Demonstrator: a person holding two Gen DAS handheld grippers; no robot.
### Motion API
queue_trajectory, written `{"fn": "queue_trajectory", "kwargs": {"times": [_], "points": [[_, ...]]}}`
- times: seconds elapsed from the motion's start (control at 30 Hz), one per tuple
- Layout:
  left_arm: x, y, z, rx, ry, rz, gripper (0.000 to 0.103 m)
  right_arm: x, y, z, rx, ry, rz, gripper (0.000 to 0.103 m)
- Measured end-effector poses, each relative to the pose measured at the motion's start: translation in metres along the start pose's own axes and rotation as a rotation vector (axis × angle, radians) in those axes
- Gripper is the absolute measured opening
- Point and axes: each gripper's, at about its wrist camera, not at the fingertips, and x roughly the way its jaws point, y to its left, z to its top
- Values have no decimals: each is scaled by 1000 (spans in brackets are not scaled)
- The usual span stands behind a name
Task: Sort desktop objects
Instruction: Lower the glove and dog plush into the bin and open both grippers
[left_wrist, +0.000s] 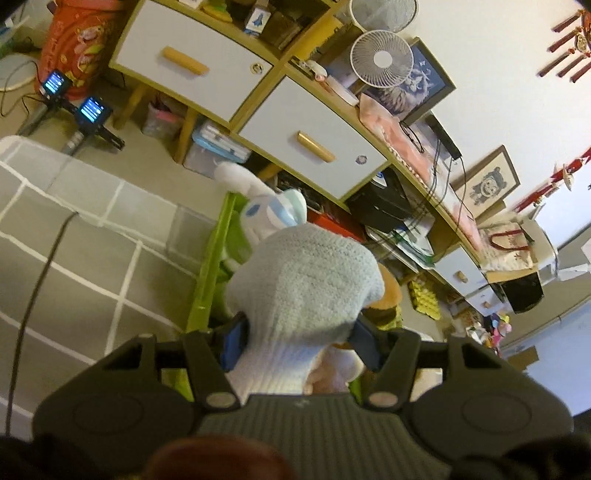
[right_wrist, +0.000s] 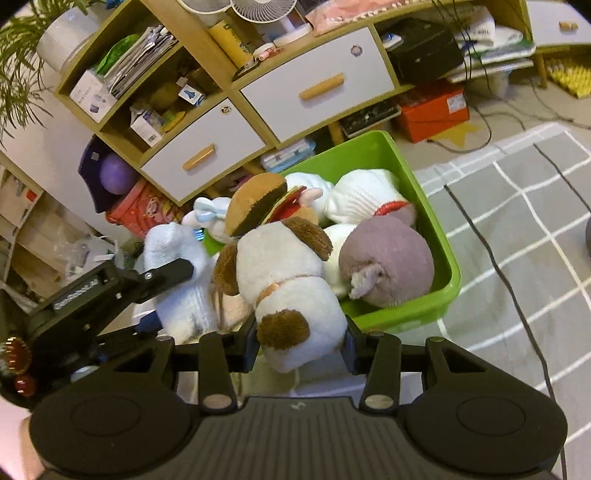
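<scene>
Biggest thing ahead of both grippers is the green bin (right_wrist: 439, 258), sitting on a grey checked cloth (right_wrist: 524, 221), and it's already heaped: burger plush (right_wrist: 258, 199), a mauve sock ball (right_wrist: 388, 258), a white rolled sock (right_wrist: 365, 195), a white bunny plush (left_wrist: 266, 206) poking over the far edge.

The right gripper (right_wrist: 301, 349) is clamped on a white and brown dog plush (right_wrist: 288, 280). Its long axis runs straight away from the gripper toward the bin, head end forward and resting against the pile, rump pinched between the jaws.

The left gripper (left_wrist: 297, 341) is squeezing a pale blue knitted sock (left_wrist: 303, 284). That one also runs away from the gripper, wide end pointing out over the bin's near rim, ribbed cuff end back by the gripper body. In the right wrist view it sits just left of the dog, touching it.

What I'd worry about: the bin is so full that anything dropped on top could roll off the near rim, especially the round-bodied dog. Also, the two grippers are crowded together, so releasing one item could nudge the other.
</scene>
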Motion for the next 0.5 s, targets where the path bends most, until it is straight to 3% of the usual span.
{"fn": "queue_trajectory", "kwargs": {"times": [0.5], "points": [[10, 7, -7, 11, 28, 1, 54, 26, -1, -8, -113, -108, -24, 44]]}}
